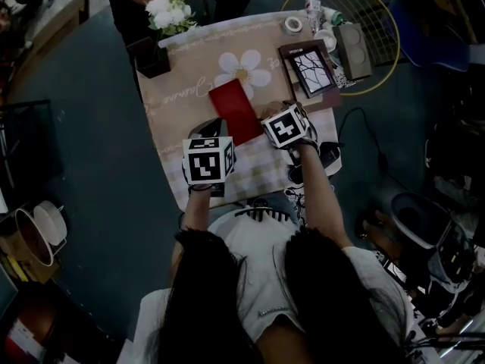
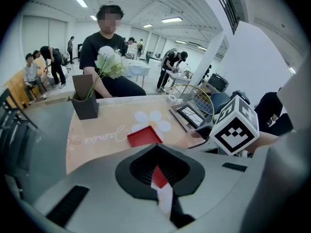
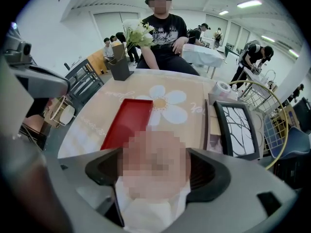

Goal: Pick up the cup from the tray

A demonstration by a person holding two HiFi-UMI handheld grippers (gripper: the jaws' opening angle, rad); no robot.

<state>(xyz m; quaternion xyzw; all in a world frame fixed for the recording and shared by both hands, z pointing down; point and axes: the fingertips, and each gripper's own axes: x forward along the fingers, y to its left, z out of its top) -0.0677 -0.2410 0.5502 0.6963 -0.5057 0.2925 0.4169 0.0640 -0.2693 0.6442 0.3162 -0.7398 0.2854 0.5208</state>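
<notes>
The red tray (image 1: pixel 235 111) lies empty on the flower-print table cover (image 1: pixel 189 89), just ahead of both grippers. It also shows in the left gripper view as the red tray (image 2: pixel 144 136) and in the right gripper view as the red tray (image 3: pixel 129 123). My right gripper (image 1: pixel 274 109) is at the tray's near right corner, shut on a pinkish cup (image 2: pixel 197 136). In its own view, the right gripper (image 3: pixel 155 166) has a mosaic patch over most of the cup. My left gripper (image 1: pixel 214 133), at the tray's near left corner, has its jaws together on nothing; its own view shows the left gripper (image 2: pixel 158 171) the same way.
A dark vase of white flowers (image 1: pixel 155 55) stands at the far left of the table. A framed picture (image 1: pixel 309 69) lies to the right and a tape roll (image 1: pixel 293 24) sits beyond it. A person (image 3: pixel 163 28) sits at the far side. A wire rack (image 1: pixel 364 29) stands beside the table.
</notes>
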